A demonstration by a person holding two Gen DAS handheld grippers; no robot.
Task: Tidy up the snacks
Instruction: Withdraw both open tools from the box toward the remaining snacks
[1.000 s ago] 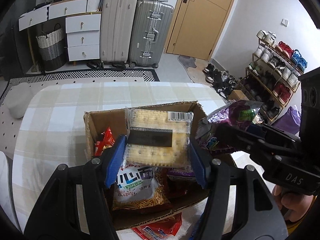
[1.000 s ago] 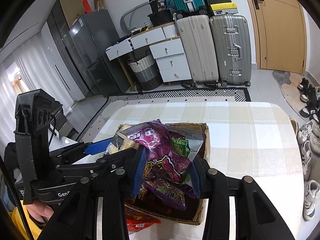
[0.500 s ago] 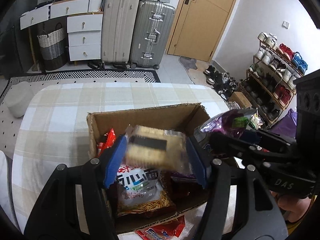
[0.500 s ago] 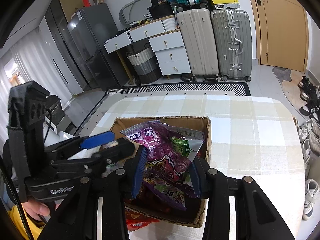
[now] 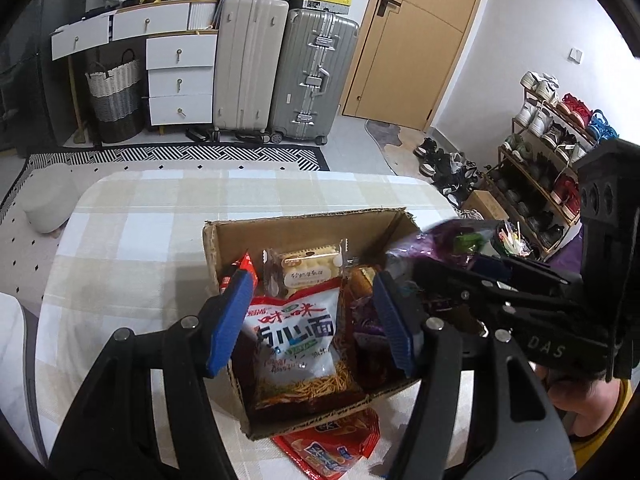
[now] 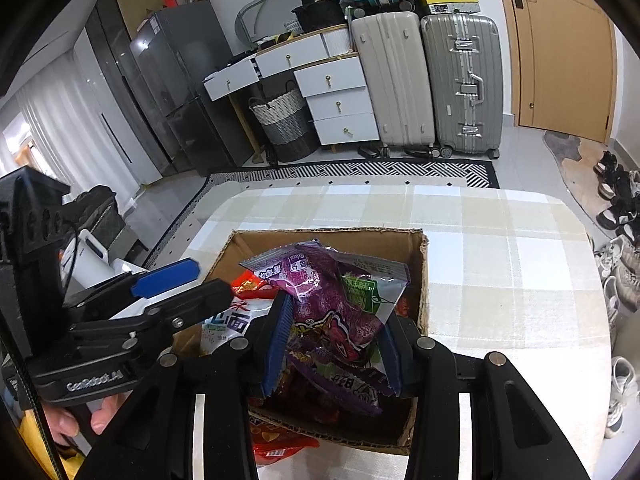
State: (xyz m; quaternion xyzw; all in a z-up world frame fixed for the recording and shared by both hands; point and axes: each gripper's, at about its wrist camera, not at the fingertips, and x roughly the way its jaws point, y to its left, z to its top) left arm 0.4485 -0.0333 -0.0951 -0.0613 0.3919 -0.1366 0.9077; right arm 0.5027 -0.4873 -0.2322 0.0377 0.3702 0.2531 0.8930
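A cardboard box [image 5: 296,227] stands on the checked tablecloth and holds several snack packs. The cracker pack [image 5: 310,270] lies inside at the back, above a white noodle-snack bag [image 5: 294,336]. My left gripper [image 5: 310,318] is open and empty above the box. My right gripper [image 6: 334,344] is shut on a purple snack bag [image 6: 324,300] and holds it over the box's [image 6: 423,280] right side. The purple bag also shows in the left wrist view [image 5: 448,240], to the right of the box.
A red snack pack [image 5: 332,444] lies on the table against the box's near wall, also in the right wrist view [image 6: 280,446]. Suitcases [image 5: 280,76], drawers and a shoe rack [image 5: 552,152] stand beyond the table. A person's hand [image 6: 76,424] holds the left gripper.
My left gripper opened and let go of the cracker pack, which dropped into the back of the box. My right gripper keeps the purple bag over the box.
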